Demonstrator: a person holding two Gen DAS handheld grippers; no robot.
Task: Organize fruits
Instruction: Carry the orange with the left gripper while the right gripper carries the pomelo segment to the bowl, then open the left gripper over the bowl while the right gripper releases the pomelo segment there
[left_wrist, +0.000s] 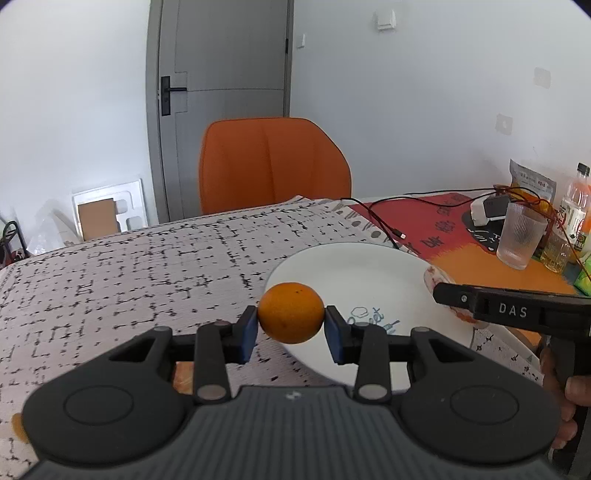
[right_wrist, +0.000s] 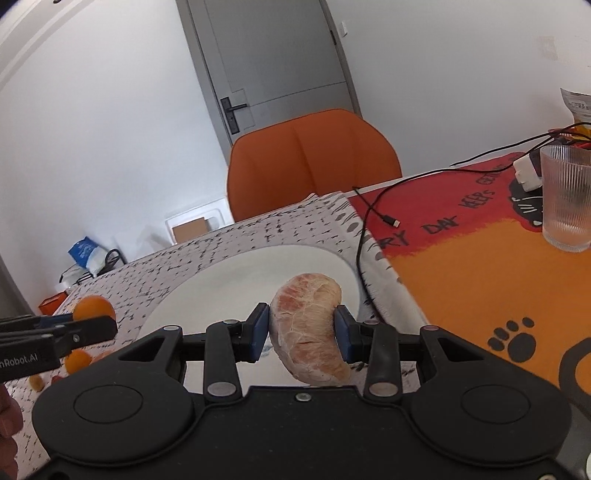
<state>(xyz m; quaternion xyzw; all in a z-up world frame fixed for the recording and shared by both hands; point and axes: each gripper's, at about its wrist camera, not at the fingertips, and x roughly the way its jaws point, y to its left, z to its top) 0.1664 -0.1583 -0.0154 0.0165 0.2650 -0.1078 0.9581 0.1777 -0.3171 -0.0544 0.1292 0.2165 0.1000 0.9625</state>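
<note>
While we look from near to far, we note these points.

Left gripper (left_wrist: 291, 334): our blue pads are closed partway on a small tangerine (left_wrist: 291, 312), which hangs above the near rim of the plate (left_wrist: 362, 273).

Right gripper (right_wrist: 302, 332): its pads press on both sides of a peeled pomelo segment (right_wrist: 308, 330), held above the plate's near side.

Progress: we judge that the task is in an early or middle stage. Two fruits are carried over the plate, and the plate itself looks bare; nothing lies on it yet.

What is left: to set both fruits down, and then to bring the loose small oranges (right_wrist: 78, 360) that lie on the cloth at the left in the right wrist view.

Fruit surfaces: the tangerine is round, with smooth, finely dotted skin; the segment is crescent-shaped, pale pink, with dry white membrane.

Plate: white, round, glossy, shallow, with a small blue drawing.

Tablecloth (left_wrist: 147, 266): white fabric with broken black lines; beside it a red and orange mat (right_wrist: 461, 266).

Further away: a ribbed clear glass (right_wrist: 567, 197), a black cable (right_wrist: 364, 236), an orange chair (left_wrist: 273, 166) and a grey door (left_wrist: 225, 55).
</note>
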